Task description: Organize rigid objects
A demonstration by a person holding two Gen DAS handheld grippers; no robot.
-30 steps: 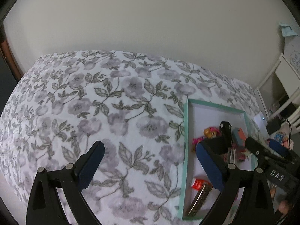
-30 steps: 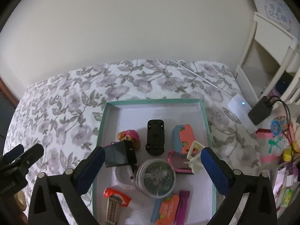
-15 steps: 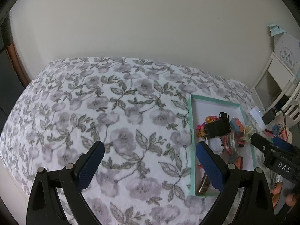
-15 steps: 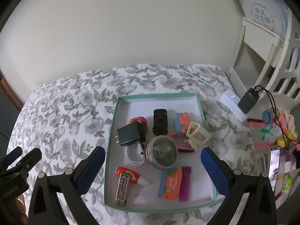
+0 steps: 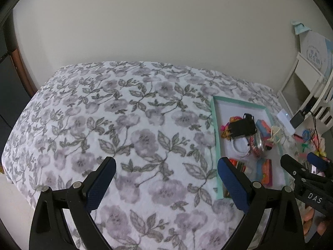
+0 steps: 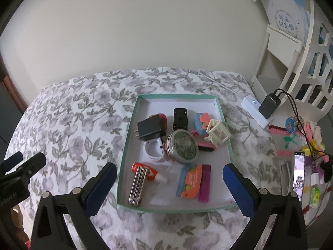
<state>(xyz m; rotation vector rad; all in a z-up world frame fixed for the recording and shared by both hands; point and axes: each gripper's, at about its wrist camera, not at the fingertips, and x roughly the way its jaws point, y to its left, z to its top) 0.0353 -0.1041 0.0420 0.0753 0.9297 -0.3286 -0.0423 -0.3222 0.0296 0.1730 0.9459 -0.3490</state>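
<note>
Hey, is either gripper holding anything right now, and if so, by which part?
Nothing is held. The left gripper and the right gripper are both open and empty, above the floral bedspread and the teal-rimmed box of small objects.

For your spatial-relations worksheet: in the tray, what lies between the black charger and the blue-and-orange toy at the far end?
In the right wrist view, a black toy car lies between the black charger and the blue-and-orange toy.

Bedspread (image 5: 124, 125) bare; tray (image 6: 129, 145) cluttered.
</note>
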